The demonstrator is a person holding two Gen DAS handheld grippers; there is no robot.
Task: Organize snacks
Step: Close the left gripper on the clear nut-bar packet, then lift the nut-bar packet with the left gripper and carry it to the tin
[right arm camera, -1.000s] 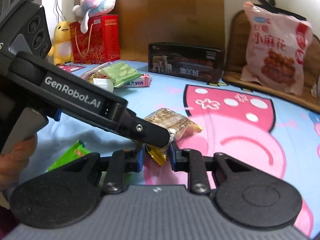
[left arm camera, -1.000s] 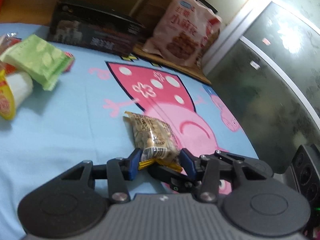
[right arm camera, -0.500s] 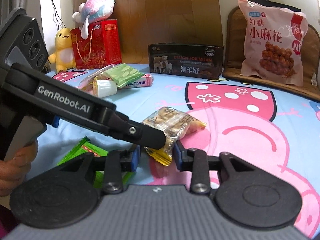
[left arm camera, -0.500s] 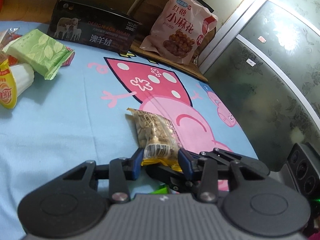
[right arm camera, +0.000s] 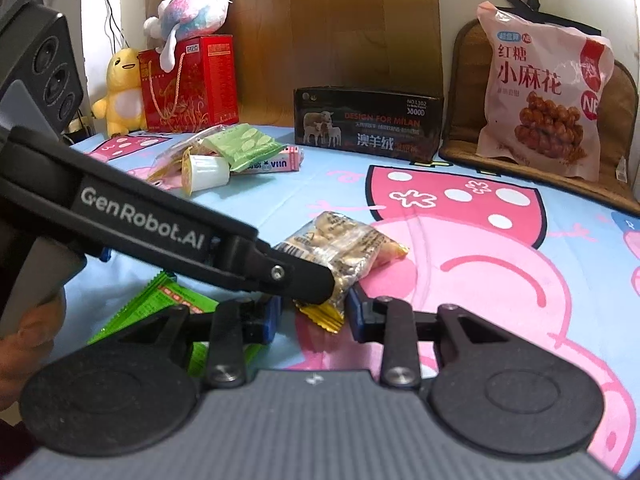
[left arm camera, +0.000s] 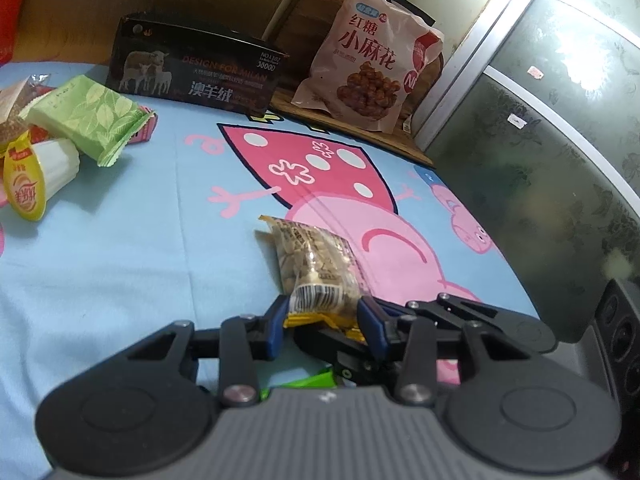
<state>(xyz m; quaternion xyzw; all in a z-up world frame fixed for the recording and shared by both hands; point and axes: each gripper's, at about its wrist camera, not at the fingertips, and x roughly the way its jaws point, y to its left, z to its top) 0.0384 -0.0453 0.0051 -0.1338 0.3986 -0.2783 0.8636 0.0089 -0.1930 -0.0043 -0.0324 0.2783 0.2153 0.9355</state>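
While the left tongs (left arm camera: 322,316) pinch its barcoded yellow-edged end, the clear nut packet (left arm camera: 316,264) sits between parted right tongs (right arm camera: 310,314).

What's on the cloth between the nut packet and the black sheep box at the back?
Nothing: in the right wrist view, only bare printed cloth runs from the nut packet to the black box.
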